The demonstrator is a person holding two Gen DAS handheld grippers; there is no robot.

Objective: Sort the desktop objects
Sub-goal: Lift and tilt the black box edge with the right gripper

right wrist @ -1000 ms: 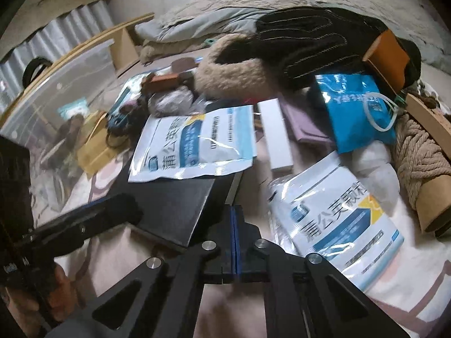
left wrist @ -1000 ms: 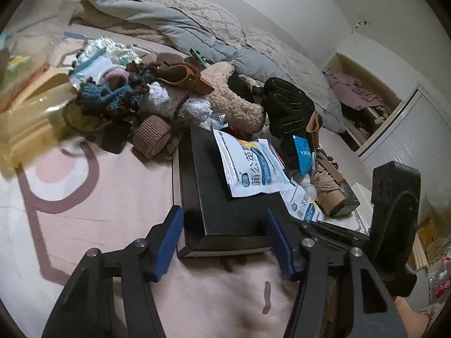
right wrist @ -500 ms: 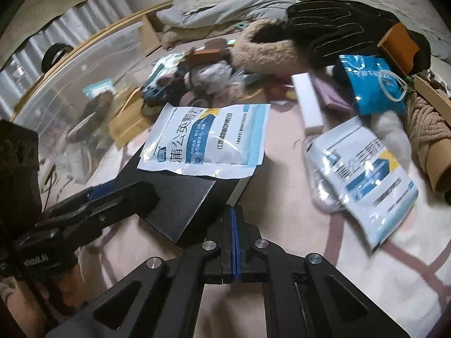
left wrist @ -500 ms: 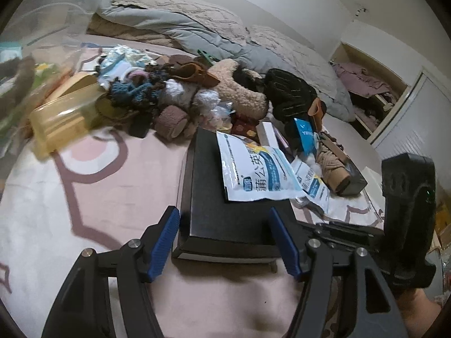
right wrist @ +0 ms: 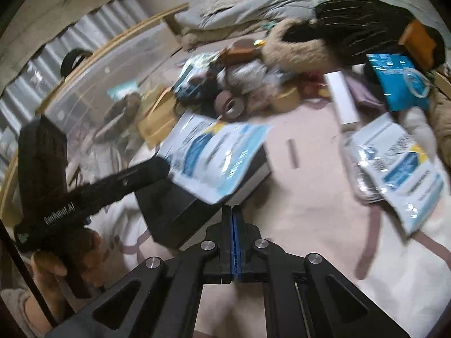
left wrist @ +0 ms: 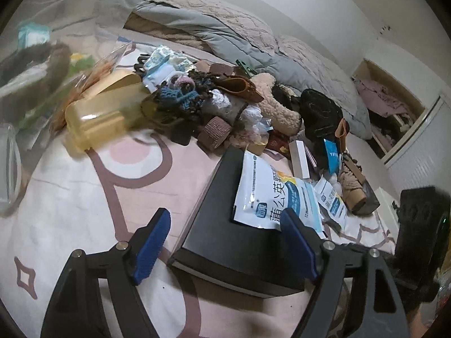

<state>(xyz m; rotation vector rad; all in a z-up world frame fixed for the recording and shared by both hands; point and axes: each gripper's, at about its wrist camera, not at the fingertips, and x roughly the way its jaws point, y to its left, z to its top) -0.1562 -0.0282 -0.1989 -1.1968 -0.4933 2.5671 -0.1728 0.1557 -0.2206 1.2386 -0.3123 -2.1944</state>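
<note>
**Black box sits just ahead of the opening left gripper**

On the left, a translucent yellow container (left wrist: pixel 98 115) lies tipped beside a heap of knitted oddments. The left gripper (left wrist: pixel 225 245) is opening, its blue ribbed pads apart; the near end of the black box (left wrist: pixel 225 225) lies between them, seemingly untouched. The rigid, matte, flat-topped box runs its long axis away from that gripper, a glossy white-and-blue pouch (left wrist: pixel 270 194) resting on it. The right gripper (right wrist: pixel 233 242) is fully closed and empty, beside the box's corner.
</note>
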